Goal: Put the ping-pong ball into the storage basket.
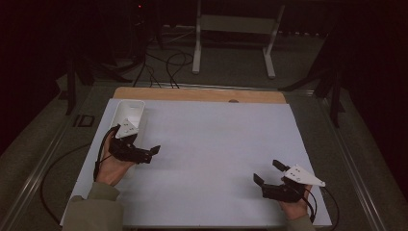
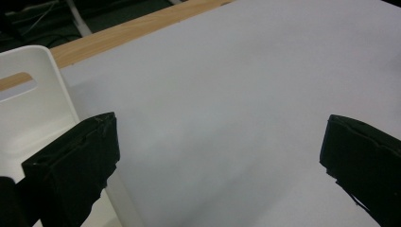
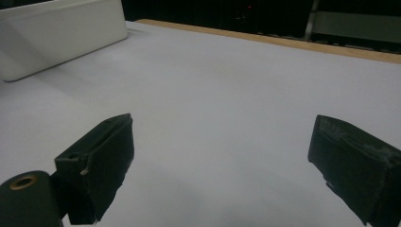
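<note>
A white sheet covers the table, with nothing lying on its middle. At its far left corner stands a white rectangular bin, which looks empty. My left gripper hovers just in front of that bin and points right, its jaws open and empty. In the left gripper view the left gripper frames bare sheet, with the bin beside its left jaw. Near the front right corner, my right gripper is open and points toward the far left. The right gripper holds nothing, and the bin lies far off.
A wooden table edge shows beyond the sheet. On the floor behind it stand a white metal frame, loose cables and dark stand legs on either side.
</note>
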The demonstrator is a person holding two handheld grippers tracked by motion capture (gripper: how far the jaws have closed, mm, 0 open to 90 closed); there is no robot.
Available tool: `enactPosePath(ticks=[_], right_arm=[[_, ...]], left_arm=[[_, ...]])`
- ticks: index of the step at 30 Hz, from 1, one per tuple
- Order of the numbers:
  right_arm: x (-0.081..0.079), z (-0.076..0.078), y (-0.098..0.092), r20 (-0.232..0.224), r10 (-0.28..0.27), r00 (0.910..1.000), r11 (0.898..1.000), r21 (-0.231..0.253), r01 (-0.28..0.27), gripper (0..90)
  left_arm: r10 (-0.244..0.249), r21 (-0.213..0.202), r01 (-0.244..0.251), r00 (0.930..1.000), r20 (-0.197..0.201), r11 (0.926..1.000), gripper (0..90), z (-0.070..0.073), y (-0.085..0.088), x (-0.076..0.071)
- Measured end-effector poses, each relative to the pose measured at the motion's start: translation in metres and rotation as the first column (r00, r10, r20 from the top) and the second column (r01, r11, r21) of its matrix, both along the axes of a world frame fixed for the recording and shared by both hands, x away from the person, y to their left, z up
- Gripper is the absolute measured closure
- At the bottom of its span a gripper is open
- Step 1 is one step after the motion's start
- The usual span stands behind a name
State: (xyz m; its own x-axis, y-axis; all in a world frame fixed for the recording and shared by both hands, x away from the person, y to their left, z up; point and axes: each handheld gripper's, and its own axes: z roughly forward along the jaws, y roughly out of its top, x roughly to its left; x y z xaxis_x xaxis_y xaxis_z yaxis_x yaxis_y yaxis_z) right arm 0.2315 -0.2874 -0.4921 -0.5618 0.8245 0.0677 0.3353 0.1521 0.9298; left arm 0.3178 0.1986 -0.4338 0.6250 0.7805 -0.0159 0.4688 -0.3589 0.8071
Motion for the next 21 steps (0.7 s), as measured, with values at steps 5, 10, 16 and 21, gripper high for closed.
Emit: enactPosePath(ticks=[5, 10, 16, 21], right_arm=[[0.000, 0.000, 0.000, 0.001, 0.001, 1.0000, 1.000, 0.000, -0.001, 7.0], [0.000, 0.000, 0.000, 0.001, 0.001, 1.0000, 1.000, 0.000, -0.001, 7.0], [0.000, 0.000, 0.000, 0.000, 0.001, 1.0000, 1.000, 0.001, -0.001, 7.0], [0.000, 0.000, 0.000, 0.000, 0.001, 1.0000, 1.000, 0.001, -0.001, 7.0]], left_arm=[[-0.002, -0.011, 0.002, 0.9999, 0.016, 0.9999, 0.0, -0.002, 0.000, -0.004], [-0.013, -0.015, 0.014, 0.9992, 0.038, 0.9998, 0.0, -0.002, 0.000, -0.010], [-0.026, -0.038, 0.028, 0.9981, 0.055, 0.9989, 0.0, -0.005, 0.001, -0.019], [-0.029, -0.046, 0.032, 0.9974, 0.066, 0.9984, 0.0, -0.008, 0.002, -0.024]])
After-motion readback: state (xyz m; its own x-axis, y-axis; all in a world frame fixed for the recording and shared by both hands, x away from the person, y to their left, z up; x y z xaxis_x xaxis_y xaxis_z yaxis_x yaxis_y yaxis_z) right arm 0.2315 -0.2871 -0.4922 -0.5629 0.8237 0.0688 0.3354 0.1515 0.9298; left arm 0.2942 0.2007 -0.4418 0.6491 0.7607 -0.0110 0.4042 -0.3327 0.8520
